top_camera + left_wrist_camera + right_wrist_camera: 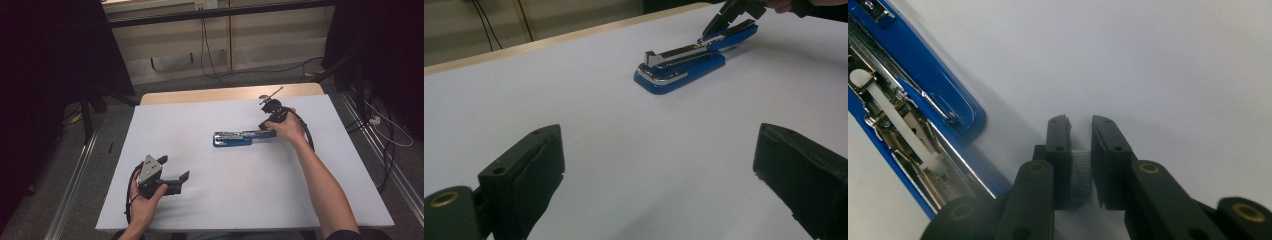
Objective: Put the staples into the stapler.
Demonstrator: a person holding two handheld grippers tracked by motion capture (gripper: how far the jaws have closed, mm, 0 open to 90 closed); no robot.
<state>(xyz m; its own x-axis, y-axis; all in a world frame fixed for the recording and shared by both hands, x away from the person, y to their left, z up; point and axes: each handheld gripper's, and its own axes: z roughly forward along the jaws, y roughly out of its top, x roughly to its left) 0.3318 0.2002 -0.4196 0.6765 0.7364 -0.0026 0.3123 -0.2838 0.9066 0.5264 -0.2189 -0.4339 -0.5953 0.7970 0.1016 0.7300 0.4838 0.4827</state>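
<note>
A blue stapler lies swung open flat in the middle of the white table. Its metal magazine, with a white pusher, is exposed beside the blue arm. My right gripper hangs just past the stapler's right end, jaws pointing down, shut on a small grey ribbed strip that looks like staples. The left gripper view has the stapler far off with the right gripper at its far end. My left gripper rests at the near left of the table, open, nothing between its jaws.
The white table top has a wooden strip along its far edge. Beyond it, cables trail over the floor by a pale wall. Metal rails run along the floor on both sides, with dark curtains further out.
</note>
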